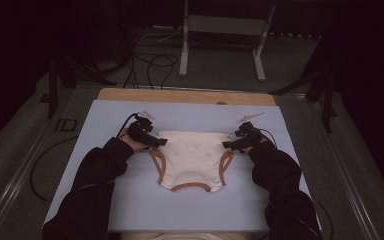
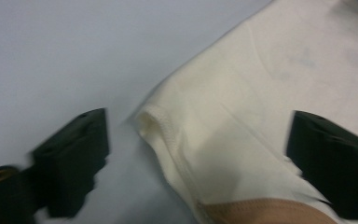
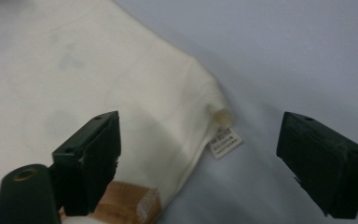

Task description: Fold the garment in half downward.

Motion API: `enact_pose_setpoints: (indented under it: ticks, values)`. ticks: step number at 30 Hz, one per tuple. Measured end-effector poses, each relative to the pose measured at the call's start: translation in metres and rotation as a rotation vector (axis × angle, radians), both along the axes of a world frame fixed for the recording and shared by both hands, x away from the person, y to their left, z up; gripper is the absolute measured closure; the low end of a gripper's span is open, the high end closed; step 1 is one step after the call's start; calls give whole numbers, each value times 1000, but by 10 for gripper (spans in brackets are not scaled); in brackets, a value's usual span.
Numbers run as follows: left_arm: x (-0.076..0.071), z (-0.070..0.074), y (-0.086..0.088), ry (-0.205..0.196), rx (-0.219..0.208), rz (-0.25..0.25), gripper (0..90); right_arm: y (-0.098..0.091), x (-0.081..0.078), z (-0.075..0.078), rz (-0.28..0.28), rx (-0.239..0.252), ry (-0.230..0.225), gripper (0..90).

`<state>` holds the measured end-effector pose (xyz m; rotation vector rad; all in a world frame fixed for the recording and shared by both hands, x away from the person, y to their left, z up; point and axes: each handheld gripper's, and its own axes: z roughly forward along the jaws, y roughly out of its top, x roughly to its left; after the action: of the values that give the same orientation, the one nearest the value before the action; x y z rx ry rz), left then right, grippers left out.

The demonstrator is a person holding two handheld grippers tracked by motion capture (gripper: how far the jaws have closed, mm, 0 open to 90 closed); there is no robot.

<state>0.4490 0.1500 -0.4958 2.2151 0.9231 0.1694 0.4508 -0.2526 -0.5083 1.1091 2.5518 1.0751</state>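
Cream fabric: a small garment [image 1: 192, 159] with tan-brown trimmed edges lies flat, mid-table, on the pale blue table cover [image 1: 130, 210].
Placement: its straight edge is far, its trimmed openings near; it looks spread out without obvious folds, though the high view is dim.
Left gripper [image 1: 152, 141]: jaws stand wide apart with the garment's far-left corner [image 2: 151, 116] between them; the pads do not press on it, nothing gripped.
Right gripper [image 1: 232, 144]: jaws equally wide, straddling the far-right corner, where a small white label [image 3: 225, 142] sticks out; nothing gripped.
Progress: judged from this layout, the spreading of the garment appears done and both corners are free; any fold or removal is not yet begun.
Remaining: likely pulling both tools back, or re-gripping for a fold.
Edges: the garment sits well inside all sides of the cover; a bare wooden strip [image 1: 185, 96] runs along the far side.
Open room: clear cover to the left, right and near sides; the person's sleeves [image 1: 97, 172] occupy the near corners.
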Motion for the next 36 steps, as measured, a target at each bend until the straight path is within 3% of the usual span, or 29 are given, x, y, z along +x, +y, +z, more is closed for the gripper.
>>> enact_pose_setpoints:
  ticks: [15,24,36]
  values:
    - [-25,23,15,-69,-23,-71,6,4,-13,26,41,38,-53,130]
    - [-44,38,18,-116,-37,-106,6,25,-13,40,91,35,-95,130]
    - [-72,47,16,-138,-59,-172,6,60,-8,53,158,59,-101,130]
